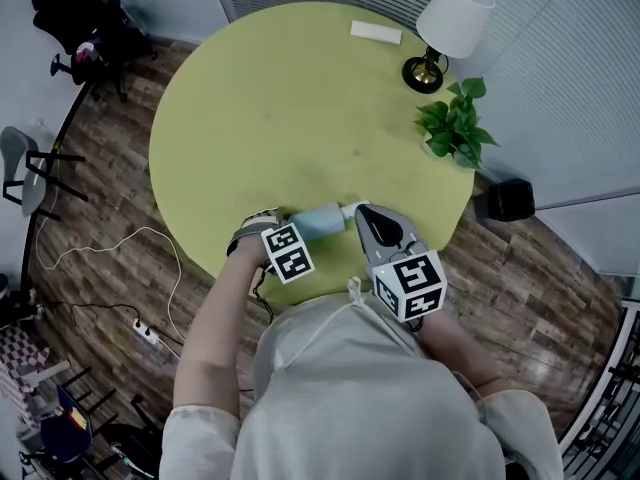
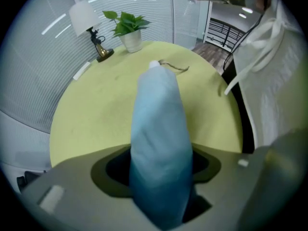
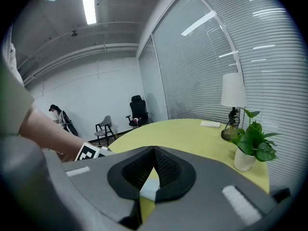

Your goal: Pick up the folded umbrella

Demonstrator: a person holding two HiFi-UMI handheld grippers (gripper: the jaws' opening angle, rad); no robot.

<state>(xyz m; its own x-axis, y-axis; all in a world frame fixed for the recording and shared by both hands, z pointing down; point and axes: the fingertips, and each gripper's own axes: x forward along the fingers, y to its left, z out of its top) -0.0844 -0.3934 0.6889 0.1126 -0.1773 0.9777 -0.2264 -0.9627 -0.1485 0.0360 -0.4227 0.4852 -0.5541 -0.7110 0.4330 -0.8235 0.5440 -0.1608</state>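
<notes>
No word, number or brand is legible anywhere. The left cube [image 1: 288,251] and right cube [image 1: 410,286], at the table's six o'clock edge, carry only black-and-white square patterns.

Umbrella [image 2: 159,143] – soft matt cloth; table [image 1: 280,98] – smooth matt top.

One folded umbrella [image 1: 318,220]; one round table [image 1: 280,108]; one lamp [image 1: 455,15]; one potted plant [image 1: 455,128]
</notes>
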